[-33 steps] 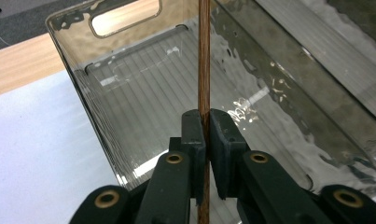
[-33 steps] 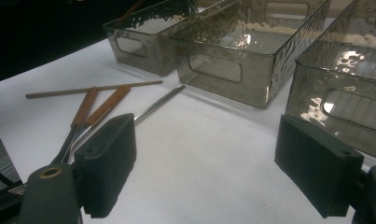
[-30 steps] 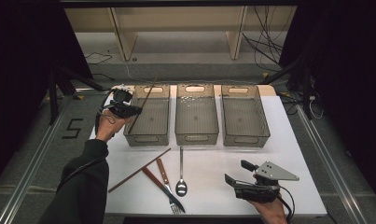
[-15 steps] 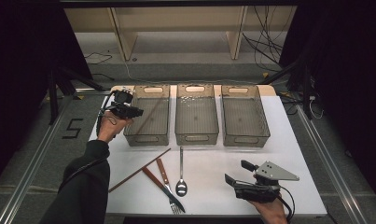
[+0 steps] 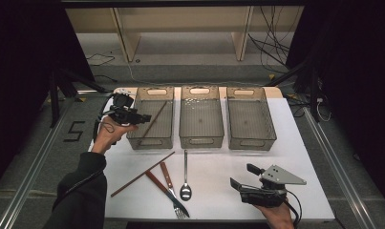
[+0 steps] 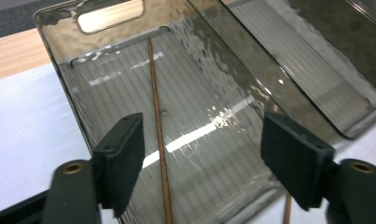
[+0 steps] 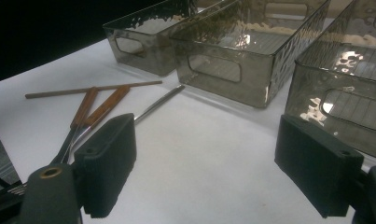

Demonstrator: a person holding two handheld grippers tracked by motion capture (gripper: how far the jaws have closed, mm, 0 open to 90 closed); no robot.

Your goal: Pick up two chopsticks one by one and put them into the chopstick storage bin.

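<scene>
The left gripper [image 5: 143,117], jaws just opened and apart, has let a thin brown wooden chopstick [image 5: 154,119] into the smoky translucent plastic bin [image 5: 149,141] at the table's [image 5: 219,191] far-left corner; it lies slanted and could snag a jaw on withdrawal. The right gripper [image 5: 241,177] waits with jaws apart and empty near the front-right edge; its cable might sweep the steel spoon [image 5: 185,191].

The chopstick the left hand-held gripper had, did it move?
Yes. The chopstick now lies slanted inside the left bin. The left hand-held gripper, jaws just opened, has let go of it.

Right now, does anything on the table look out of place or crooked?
Nothing is spilled or damaged. One chopstick lies slanted in the left bin, while its mate is on the table, crossing near the knife and fork beside the spoon. The pair is split.
</scene>
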